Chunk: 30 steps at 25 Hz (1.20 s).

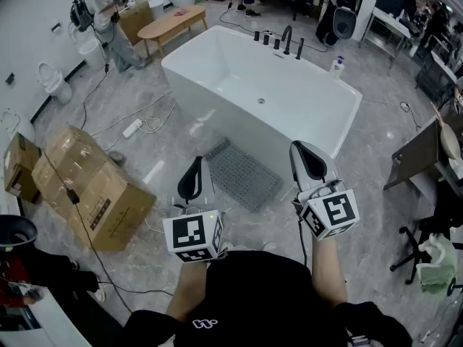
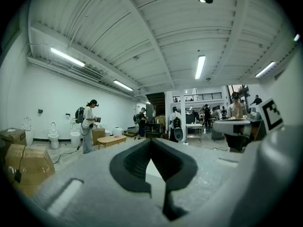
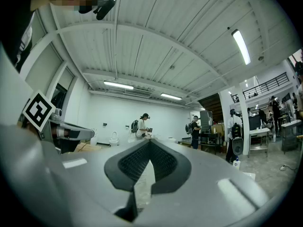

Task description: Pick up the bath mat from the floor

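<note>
Closest in, the left tool (image 1: 192, 181) and right tool (image 1: 309, 163) are held level, each with its jaws closed together and empty. Just beyond and between them, the grey bath mat (image 1: 241, 173) lies flat on the floor (image 1: 376, 150), beside the white bathtub (image 1: 210, 103).

Left of the grey studded bath mat (image 1: 241, 176) at centre frame, grey marble floor (image 1: 181, 147) lies open. The white rectangular bathtub (image 1: 217, 110) blocks the mat's upper-right edge; brown cardboard boxes (image 1: 87, 186) crowd the lower left.
</note>
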{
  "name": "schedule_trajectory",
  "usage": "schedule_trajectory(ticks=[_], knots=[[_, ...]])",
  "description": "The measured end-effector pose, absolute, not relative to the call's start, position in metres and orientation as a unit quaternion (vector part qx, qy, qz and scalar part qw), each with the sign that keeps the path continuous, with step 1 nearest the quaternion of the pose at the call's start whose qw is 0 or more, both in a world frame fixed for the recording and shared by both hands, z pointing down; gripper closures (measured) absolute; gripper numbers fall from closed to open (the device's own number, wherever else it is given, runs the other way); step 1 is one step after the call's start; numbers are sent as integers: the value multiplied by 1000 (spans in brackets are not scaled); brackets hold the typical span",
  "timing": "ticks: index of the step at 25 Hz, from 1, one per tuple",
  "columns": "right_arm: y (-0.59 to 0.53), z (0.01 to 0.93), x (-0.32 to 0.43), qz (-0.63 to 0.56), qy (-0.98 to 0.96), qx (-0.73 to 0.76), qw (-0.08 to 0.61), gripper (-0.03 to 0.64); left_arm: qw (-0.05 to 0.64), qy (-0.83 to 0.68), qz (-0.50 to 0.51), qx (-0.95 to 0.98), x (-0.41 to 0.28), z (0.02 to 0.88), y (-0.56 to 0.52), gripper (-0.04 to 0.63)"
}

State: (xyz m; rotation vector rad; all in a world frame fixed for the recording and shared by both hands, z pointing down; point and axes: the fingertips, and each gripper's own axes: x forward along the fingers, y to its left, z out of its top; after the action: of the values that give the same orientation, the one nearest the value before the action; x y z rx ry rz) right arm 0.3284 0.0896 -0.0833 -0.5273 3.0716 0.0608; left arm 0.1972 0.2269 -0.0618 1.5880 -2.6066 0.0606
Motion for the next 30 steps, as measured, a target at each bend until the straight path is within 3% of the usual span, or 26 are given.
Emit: schedule_trajectory(ticks=[30], knots=[[155, -42, 263, 8, 983, -183, -22, 612, 85, -840, 40, 534, 132, -22, 296, 595]])
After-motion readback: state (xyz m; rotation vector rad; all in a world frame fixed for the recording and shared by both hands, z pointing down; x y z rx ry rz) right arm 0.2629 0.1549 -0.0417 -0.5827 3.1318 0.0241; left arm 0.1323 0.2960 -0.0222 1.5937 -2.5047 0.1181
